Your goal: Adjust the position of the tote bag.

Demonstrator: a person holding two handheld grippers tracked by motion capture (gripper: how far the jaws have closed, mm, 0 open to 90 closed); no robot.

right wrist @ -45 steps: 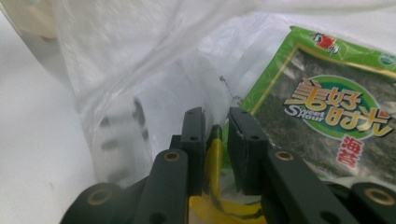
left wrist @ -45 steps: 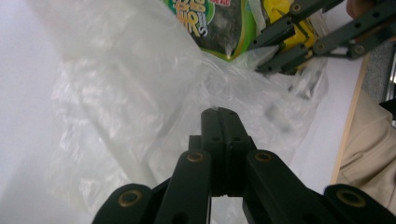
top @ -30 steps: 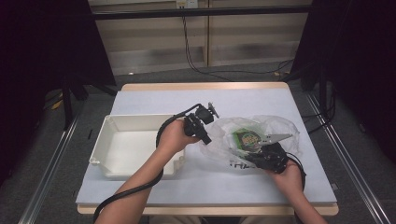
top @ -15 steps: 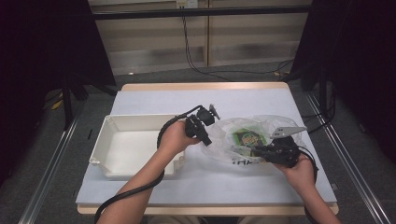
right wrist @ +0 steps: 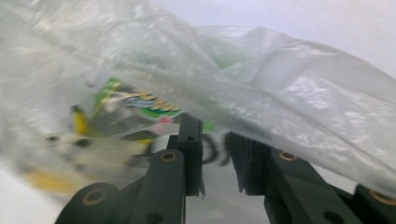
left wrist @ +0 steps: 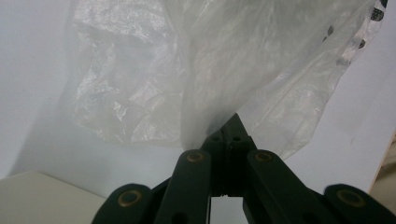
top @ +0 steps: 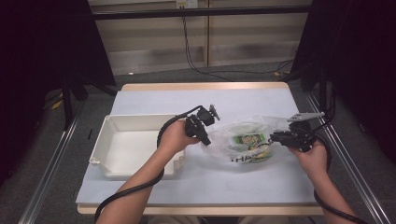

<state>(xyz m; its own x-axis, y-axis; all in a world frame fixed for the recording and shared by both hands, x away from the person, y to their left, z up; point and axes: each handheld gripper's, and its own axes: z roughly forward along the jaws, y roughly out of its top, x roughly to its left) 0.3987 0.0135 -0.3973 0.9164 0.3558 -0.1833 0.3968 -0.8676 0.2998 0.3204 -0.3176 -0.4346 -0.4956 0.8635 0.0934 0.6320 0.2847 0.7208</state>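
High view: the surface [top: 243, 182] carries a white bin [top: 133, 144] on your left and a clear plastic bag [top: 243, 140] just right of it, a green snack packet [top: 249, 140] inside. Your left gripper [top: 203, 134] has its fingers clamped on the bag's left edge. Your right gripper [top: 280, 138] has swung out to the bag's right end since a second ago; its fingers have just been opening, standing narrowly apart with the film between them, unpinched. You seem to be spreading the mouth; next, close on that edge.

White tray [top: 135, 144] blocks the left — bare table [top: 243, 100] beyond (far side) lies open.
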